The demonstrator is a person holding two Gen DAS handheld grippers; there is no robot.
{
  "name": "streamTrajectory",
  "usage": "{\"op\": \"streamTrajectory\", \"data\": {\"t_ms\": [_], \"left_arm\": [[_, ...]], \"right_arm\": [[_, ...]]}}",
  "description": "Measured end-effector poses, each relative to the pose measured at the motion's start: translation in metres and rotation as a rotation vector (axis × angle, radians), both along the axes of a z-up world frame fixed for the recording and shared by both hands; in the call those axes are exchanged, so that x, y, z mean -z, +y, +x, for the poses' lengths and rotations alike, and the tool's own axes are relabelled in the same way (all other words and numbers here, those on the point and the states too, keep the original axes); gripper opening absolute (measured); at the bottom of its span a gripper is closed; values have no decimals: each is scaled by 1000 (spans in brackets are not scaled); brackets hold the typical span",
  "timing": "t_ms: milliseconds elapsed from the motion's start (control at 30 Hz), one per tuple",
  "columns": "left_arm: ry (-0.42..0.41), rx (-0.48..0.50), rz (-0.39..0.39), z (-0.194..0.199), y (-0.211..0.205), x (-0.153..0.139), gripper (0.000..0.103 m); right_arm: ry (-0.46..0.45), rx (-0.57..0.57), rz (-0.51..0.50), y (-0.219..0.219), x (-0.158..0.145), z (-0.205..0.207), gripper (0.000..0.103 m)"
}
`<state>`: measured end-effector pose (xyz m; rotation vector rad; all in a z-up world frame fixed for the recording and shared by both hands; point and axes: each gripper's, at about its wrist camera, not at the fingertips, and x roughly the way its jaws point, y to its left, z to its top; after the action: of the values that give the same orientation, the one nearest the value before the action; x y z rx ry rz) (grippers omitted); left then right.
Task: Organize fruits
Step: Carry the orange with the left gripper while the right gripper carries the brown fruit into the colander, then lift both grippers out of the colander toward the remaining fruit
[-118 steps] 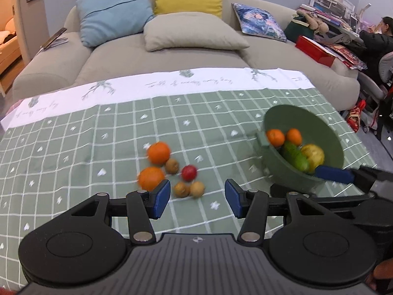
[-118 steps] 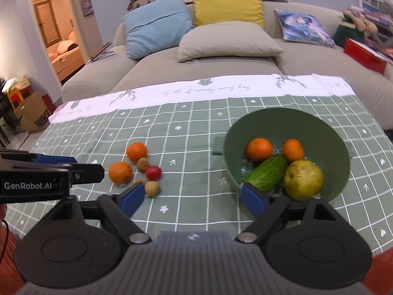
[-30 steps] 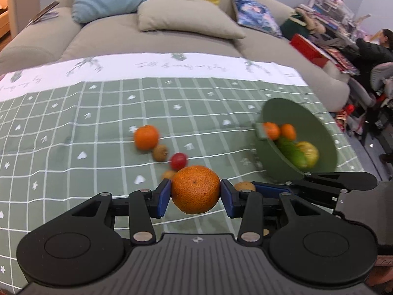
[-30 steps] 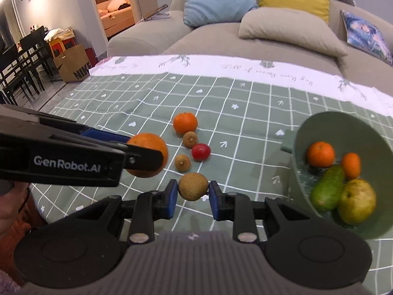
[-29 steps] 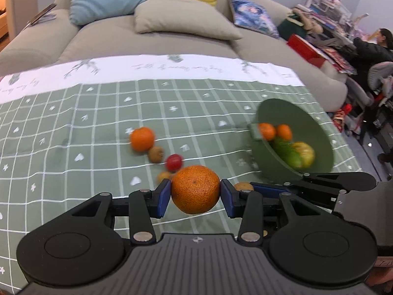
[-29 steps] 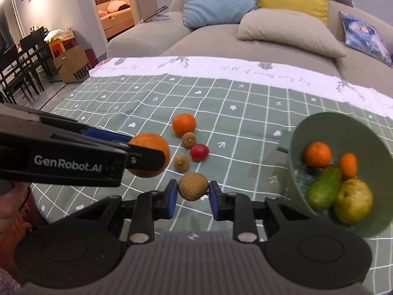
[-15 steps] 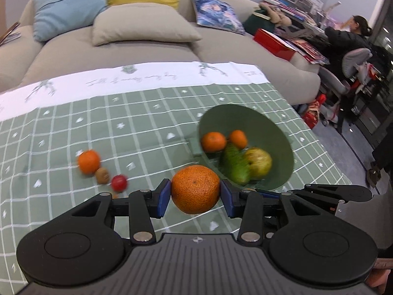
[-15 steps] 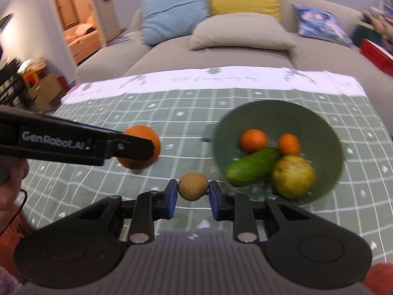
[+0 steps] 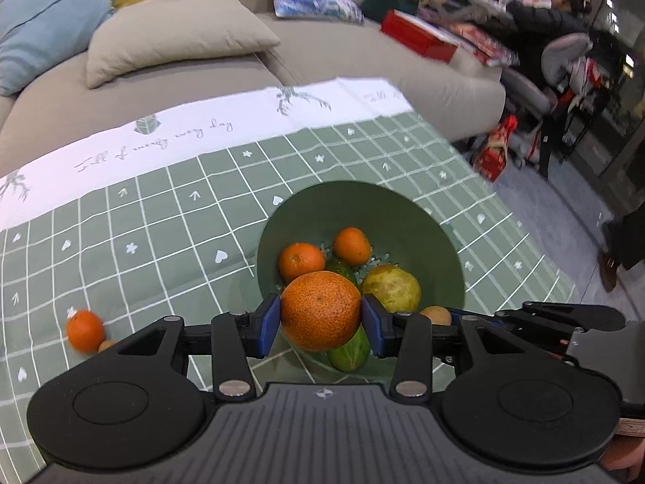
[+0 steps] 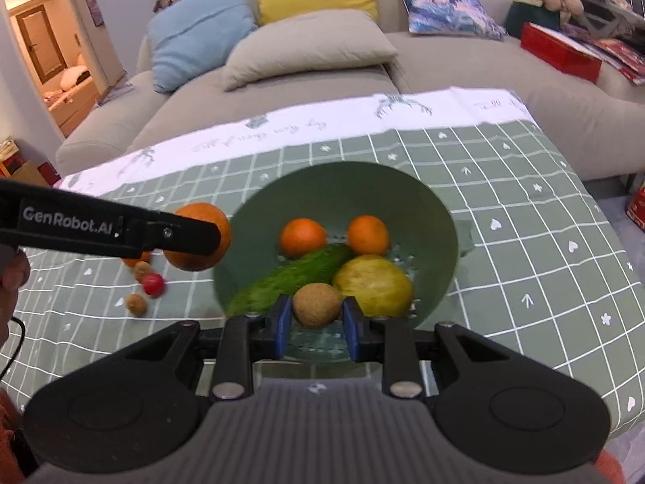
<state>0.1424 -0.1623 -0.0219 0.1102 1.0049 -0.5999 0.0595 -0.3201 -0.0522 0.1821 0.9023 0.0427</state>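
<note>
My left gripper (image 9: pixel 321 324) is shut on a large orange (image 9: pixel 321 310) and holds it above the near rim of the green bowl (image 9: pixel 427 222). It also shows in the right wrist view, with the orange (image 10: pixel 199 238) left of the bowl (image 10: pixel 435 218). My right gripper (image 10: pixel 315 324) is shut on a small brown fruit (image 10: pixel 316 305) over the bowl's near edge. The bowl holds two tangerines (image 10: pixel 303 237), a cucumber (image 10: pixel 298 274) and a yellow pear (image 10: pixel 373 284).
On the green checked tablecloth (image 10: pixel 524 242), left of the bowl, lie a tangerine (image 9: pixel 85 330), a red fruit (image 10: pixel 153 284) and small brown fruits (image 10: pixel 136 303). A sofa with cushions (image 10: pixel 306 56) stands behind the table. A person (image 9: pixel 552 24) sits at the far right.
Both grippers have swung right with their fruits, from over the loose pile to above the bowl. The bowl now sits directly ahead of both.
</note>
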Motion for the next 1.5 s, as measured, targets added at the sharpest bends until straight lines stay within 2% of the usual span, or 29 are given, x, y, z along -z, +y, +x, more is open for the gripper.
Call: {"op": "streamTrajectory", "data": {"t_ms": [300,800,933,1133,1267,1500], "left_arm": [[70,68,95,24,-24,28,49],[125,73,167,50,-35,48,50],[131,74,167,52,-36,49,50],[127,82,159,53,-33,48,57],[130,89,117,48,-29,41,70],[76,78,103,38,-18,20,70]], "right_arm": [[112,-41,90,-12,24,22,23],[194,-110,69,-9,41,48,24],[204,-123,58,-7,41,51,24],[216,-136,37,-1,43,52,24],[224,-139,40,-1,44,51,24],[228,-138,39,2,41,52,24]]}}
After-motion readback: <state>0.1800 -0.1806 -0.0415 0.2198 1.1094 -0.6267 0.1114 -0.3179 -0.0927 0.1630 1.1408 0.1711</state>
